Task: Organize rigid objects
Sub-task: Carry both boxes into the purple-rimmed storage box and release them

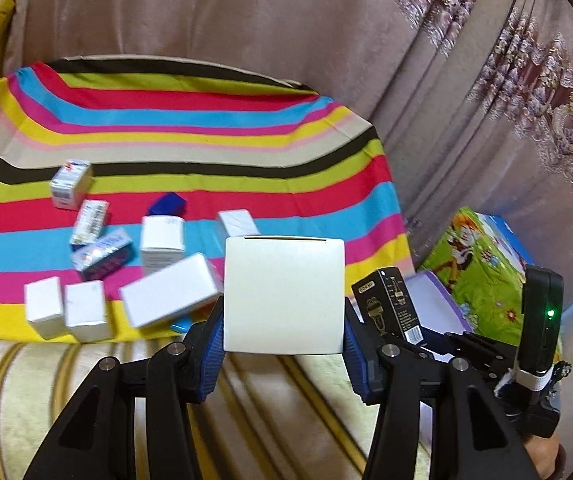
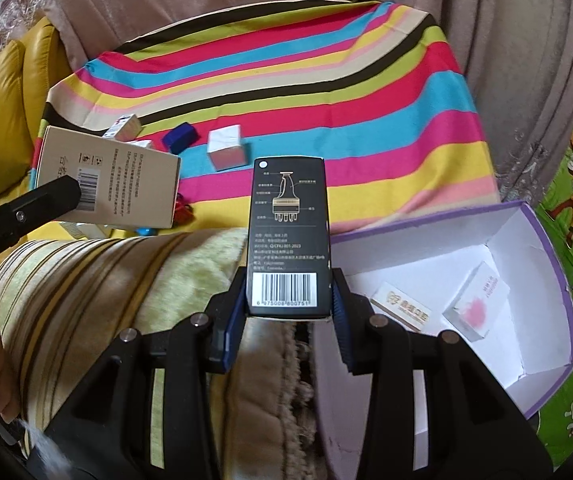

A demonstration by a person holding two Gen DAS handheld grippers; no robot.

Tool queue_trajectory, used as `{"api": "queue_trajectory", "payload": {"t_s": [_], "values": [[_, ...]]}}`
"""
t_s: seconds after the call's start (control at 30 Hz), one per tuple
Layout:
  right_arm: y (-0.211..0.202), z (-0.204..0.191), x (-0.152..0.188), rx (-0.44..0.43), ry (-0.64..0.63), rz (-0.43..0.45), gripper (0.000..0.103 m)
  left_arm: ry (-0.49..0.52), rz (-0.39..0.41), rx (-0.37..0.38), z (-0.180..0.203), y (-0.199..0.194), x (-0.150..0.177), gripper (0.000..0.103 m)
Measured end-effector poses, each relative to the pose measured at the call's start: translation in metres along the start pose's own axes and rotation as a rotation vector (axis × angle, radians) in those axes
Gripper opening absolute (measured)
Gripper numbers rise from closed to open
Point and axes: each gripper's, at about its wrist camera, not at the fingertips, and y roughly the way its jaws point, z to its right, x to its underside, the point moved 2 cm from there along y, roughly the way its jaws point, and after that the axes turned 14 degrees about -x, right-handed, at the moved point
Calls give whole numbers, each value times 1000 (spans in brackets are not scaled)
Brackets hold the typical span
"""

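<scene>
Striped cloth (image 1: pixel 206 128) holds loose small boxes (image 1: pixel 86 308) while left gripper (image 1: pixel 284 320) pinches a white carton (image 1: pixel 282 292), right gripper (image 2: pixel 288 304) a black carton (image 2: pixel 288 216); purple-edged tray (image 2: pixel 554 264) holds two.

My left jaws clamp a big off-white box (image 1: pixel 283 295), its plain face square to me. My right jaws pinch a tall black box (image 2: pixel 289 236), barcode lowest, upright. Beside the black box, a purple-edged open box (image 2: pixel 542 264) holds two small boxes lying flat (image 2: pixel 397 309) (image 2: pixel 476 305).
</scene>
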Motion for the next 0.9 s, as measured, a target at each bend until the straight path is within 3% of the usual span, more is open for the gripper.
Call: {"api": "queue_trajectory", "payload": {"t_s": [0.47, 0.63, 0.9], "values": [[-15, 45, 11, 86, 92, 15, 43, 10, -119, 114, 32, 29, 0, 52], [-22, 64, 14, 118, 129, 23, 43, 6, -166, 185, 45, 38, 1, 52], [-30, 84, 18, 170, 168, 25, 43, 84, -233, 251, 74, 47, 12, 52]]}}
